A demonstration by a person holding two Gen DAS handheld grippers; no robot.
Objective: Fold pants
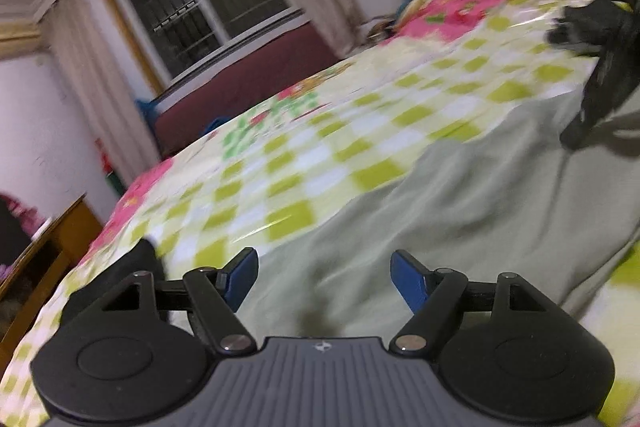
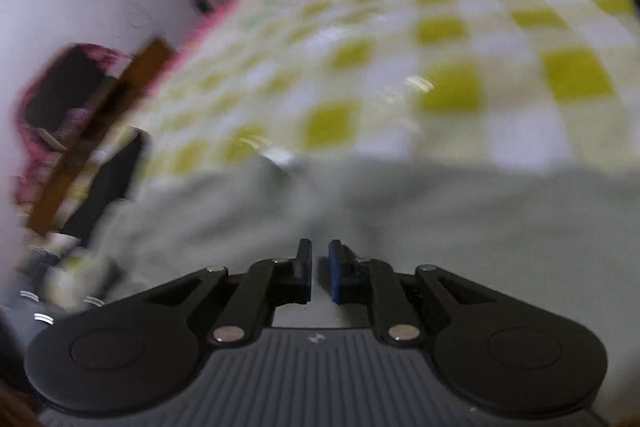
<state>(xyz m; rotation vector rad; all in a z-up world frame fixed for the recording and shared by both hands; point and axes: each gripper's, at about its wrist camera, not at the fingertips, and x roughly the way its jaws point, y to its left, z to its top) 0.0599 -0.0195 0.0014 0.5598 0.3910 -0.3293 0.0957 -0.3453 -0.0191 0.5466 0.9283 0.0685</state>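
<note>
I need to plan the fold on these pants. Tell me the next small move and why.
Probably bring the left gripper down onto the pale green pants and close it. Its jaws stand wide open over the cloth with nothing between them, while the right gripper is already shut at the fabric's edge; whether it pinches cloth is blurred. Both ends need holding before lifting off the checked bedspread.

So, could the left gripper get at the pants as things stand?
Probably yes. The left gripper has its jaws wide open with nothing between them, and the pale green pants lie spread on the checked bedcover directly ahead, with nothing in the way.
</note>
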